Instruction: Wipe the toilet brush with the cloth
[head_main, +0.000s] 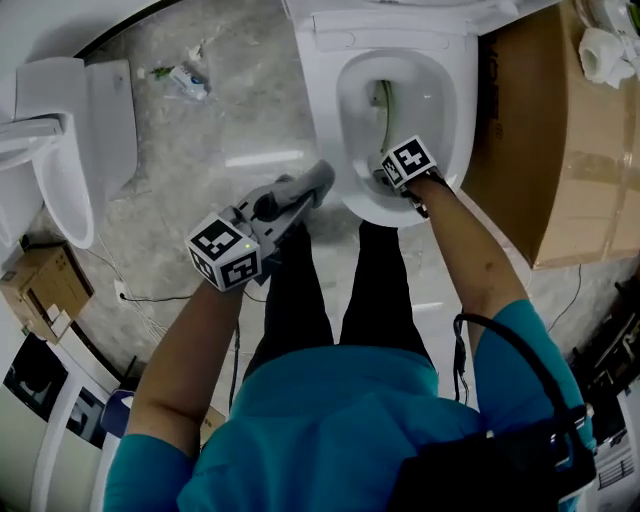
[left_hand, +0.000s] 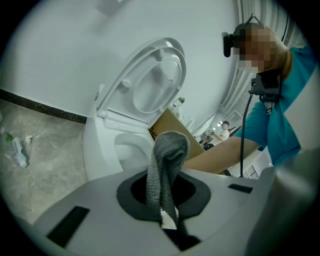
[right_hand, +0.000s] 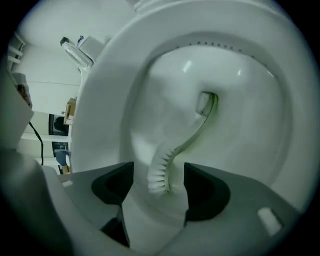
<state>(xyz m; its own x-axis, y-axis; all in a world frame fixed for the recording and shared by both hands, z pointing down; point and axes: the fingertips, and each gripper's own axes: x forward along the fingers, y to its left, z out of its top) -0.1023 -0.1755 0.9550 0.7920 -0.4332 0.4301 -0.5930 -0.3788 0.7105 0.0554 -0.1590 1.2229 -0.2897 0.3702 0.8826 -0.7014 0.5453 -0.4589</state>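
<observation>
In the toilet bowl (right_hand: 250, 150): toilet brush (right_hand: 165, 165) lying, head at six o'clock.
Right gripper (right_hand: 157, 175): my jaws spread wide, brush between them, untouched.
Left gripper (left_hand: 165, 200): pinching the cloth (left_hand: 167, 155)!

Toilet bowl (right_hand: 250, 125): glossy, smooth white glaze. Cloth (left_hand: 167, 160): grey, coarse knit, matt. Toilet brush (right_hand: 165, 165): white bristles, stem apparently pale plastic. Floor (head_main: 230, 110): mottled stone look, slight sheen. Box (head_main: 560, 130): matt brown cardboard.

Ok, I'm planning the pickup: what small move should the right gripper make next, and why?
Probably lower the right gripper and close on the toilet brush: the open jaws frame the bristled end, untouched in the toilet bowl, and the left gripper holds the cloth.
</observation>
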